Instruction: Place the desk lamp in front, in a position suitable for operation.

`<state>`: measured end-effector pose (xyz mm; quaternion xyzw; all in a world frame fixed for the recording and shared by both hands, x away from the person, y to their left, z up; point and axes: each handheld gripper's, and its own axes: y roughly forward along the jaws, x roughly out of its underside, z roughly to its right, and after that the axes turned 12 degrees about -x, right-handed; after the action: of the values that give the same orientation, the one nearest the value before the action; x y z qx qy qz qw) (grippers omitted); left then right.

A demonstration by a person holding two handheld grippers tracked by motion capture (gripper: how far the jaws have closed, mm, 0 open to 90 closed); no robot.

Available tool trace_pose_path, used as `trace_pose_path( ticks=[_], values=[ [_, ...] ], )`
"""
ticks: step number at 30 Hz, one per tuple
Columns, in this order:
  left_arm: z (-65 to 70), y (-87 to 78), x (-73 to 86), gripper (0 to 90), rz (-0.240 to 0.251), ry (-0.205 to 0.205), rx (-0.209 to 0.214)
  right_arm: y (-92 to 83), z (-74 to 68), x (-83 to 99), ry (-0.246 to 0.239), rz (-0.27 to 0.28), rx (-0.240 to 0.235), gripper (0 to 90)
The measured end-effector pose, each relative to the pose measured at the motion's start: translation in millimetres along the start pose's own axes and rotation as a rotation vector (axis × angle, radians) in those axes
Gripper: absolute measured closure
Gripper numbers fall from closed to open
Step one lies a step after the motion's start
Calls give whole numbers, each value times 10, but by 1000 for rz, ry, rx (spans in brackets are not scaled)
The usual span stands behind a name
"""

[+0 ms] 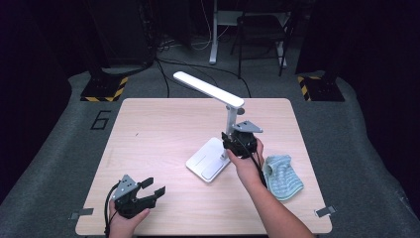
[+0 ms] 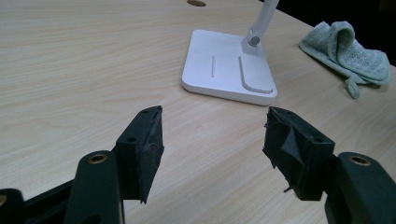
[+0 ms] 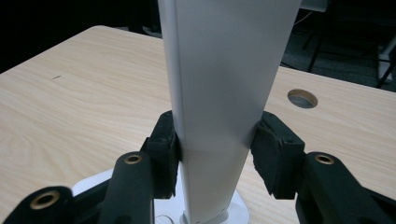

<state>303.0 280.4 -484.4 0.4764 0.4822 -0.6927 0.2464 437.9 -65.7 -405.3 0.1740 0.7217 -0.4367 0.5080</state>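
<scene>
**Gripping the lamp post, left side waiting**

Starting nearest the person: the left tongs (image 1: 148,191) hang low over the front-left of the desk (image 1: 163,124), jaws spread wide with nothing between them. In the left gripper view they look straight across bare wood at the lamp's base (image 2: 228,65), parked there, by my read, ready to come in and steady that base if it slides.

Move up and right, and here's the action. The right tongs (image 1: 233,145) have closed on the lamp (image 1: 218,129) low on its upright post, just above the hinge at the base. The right gripper view shows a pad (image 3: 164,154) pressed against each side of the white post (image 3: 219,116), a half-closed grip, squeezing across its flat width. Holding it low looks sensible: good control for tilting or repositioning without the base tipping.

Just right of that forearm, a cloth (image 1: 282,176) lies crumpled near the desk's right edge, apart from the base. That looks like the tight side.

Farther out, the lamp's head (image 1: 208,89) reaches back and left over open wood. Plenty of clear desk to the left and rear; the far edge has a cable hole (image 3: 302,98) beyond the post.
</scene>
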Motion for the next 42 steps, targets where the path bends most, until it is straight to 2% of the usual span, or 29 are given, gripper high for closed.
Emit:
trace_pose_path(
  ticks=[12,15,17,21,30,39,42],
  values=[
    [2,-5,-5,370,-19,8,4,-117,-61,75,-39,-2,-83,538],
    [8,4,-1,370,-15,8,1,-143,-95,94,-38,-2,-102,538],
    [12,10,2,370,-8,8,-1,-166,-130,110,-55,-6,-124,538],
    [10,6,-3,370,-23,15,8,-177,-171,120,-64,-8,-144,538],
    [17,9,-3,370,-24,13,8,-156,-237,131,-91,-4,-197,537],
    [21,11,-3,370,-23,9,9,-110,-336,132,-82,6,-214,534],
    [22,13,-3,370,-22,10,5,-87,-385,128,-57,16,-208,528]
  ],
)
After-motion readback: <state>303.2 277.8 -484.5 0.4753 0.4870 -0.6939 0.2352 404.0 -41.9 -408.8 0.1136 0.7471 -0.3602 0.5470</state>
